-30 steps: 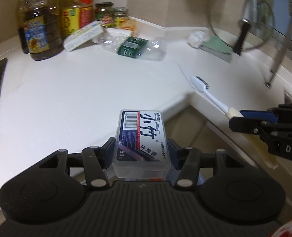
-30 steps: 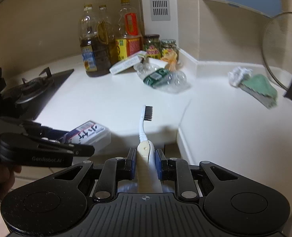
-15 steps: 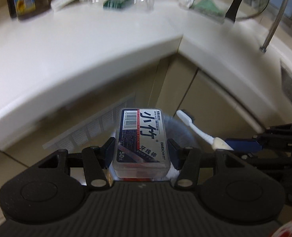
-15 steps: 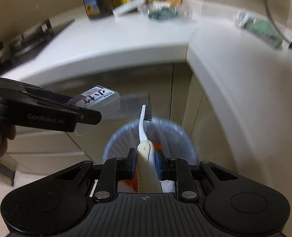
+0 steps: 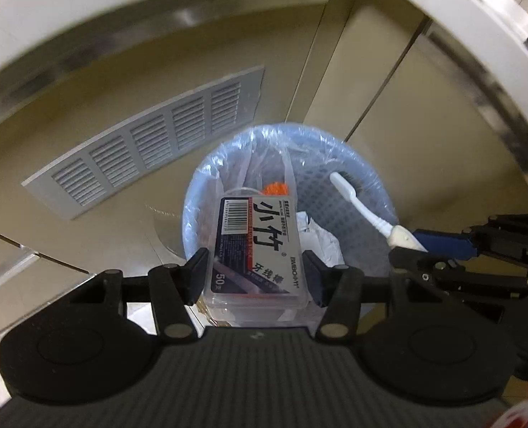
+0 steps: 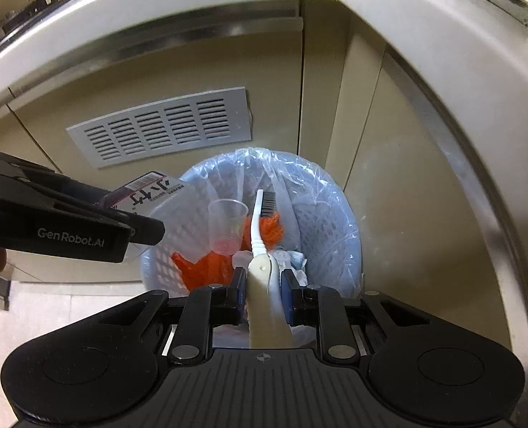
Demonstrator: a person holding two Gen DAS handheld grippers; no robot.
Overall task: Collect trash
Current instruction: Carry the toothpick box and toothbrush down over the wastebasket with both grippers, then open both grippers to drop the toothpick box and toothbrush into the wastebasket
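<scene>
floss box (image 5: 258, 249) pinched in left gripper (image 5: 255, 278), over bin's 8 o'clock rim | toothbrush (image 6: 260, 228) clamped in right gripper (image 6: 263, 283), above bin centre | trash bin (image 6: 349, 235) now below both; counter gone up out of frame | likely next: release both
</scene>
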